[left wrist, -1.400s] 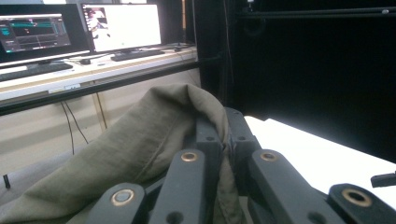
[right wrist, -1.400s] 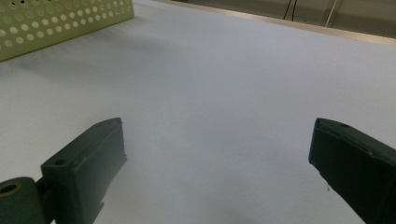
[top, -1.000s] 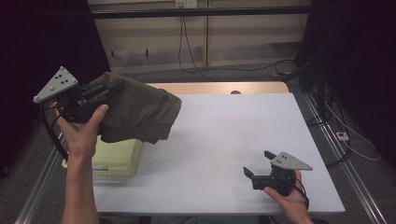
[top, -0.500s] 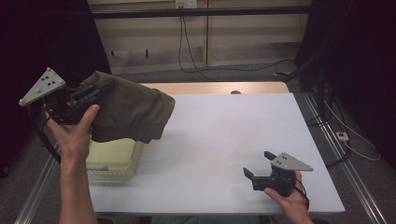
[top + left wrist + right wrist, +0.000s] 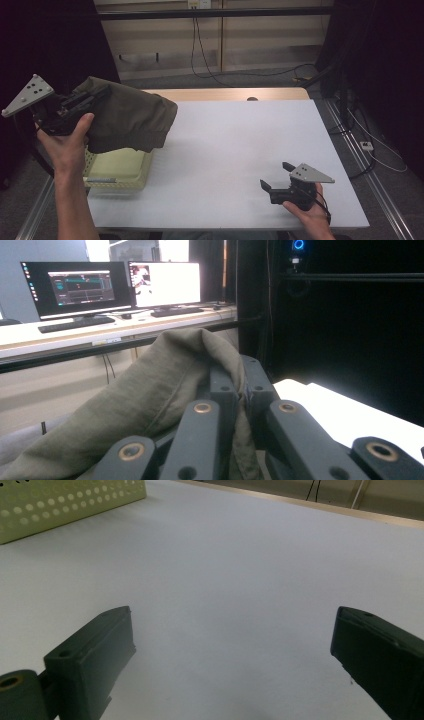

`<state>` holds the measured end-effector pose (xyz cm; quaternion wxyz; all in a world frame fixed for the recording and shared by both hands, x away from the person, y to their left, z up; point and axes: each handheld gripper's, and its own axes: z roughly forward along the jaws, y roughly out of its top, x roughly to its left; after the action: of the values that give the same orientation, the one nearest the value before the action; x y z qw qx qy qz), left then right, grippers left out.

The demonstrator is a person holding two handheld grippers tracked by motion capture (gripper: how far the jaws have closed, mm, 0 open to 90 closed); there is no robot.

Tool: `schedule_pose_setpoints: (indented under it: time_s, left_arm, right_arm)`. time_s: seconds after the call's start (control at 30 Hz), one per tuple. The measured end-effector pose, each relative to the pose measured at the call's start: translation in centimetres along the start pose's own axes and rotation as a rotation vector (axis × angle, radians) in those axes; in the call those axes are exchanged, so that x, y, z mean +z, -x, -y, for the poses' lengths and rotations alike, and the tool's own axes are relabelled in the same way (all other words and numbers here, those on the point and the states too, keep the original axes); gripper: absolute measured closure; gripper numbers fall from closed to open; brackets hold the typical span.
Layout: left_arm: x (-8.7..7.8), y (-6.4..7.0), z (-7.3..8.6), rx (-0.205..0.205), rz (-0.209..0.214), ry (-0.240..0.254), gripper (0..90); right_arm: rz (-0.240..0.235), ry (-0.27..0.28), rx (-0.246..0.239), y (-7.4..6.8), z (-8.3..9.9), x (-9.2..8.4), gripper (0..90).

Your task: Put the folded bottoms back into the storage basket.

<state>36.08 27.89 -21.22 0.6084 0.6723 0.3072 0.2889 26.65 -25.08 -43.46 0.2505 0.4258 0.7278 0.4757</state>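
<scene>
An olive-green cloth hangs in the air at the table's left side, above a pale yellow perforated basket. My left gripper is shut on its upper edge, and the cloth drapes down to the right. In the left gripper view the cloth is pinched between the closed jaws of my left gripper and spills over them. My right gripper rests on the white table near the front right, open, with nothing between its fingers. Bare table lies between the jaws of the right gripper in its own view.
The white table has a wooden strip along its far edge. The basket stands at the front left of the table. Cables lie on the floor behind and to the right. Monitors stand on a desk beyond.
My left gripper has moved to the left with the cloth in it, pulling the cloth farther over the basket. The right gripper has kept still.
</scene>
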Motion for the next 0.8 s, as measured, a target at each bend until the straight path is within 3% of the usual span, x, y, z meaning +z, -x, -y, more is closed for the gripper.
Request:
schedule_pose_setpoints:
  time_s: [0.8]
  left_arm:
    - [-2.7, -1.6, 0.4, -0.033, -0.064, 0.011, 86.8]
  right_arm:
    - [-0.004, 0.002, -0.001, 0.0, 0.0, 0.0, 3.7]
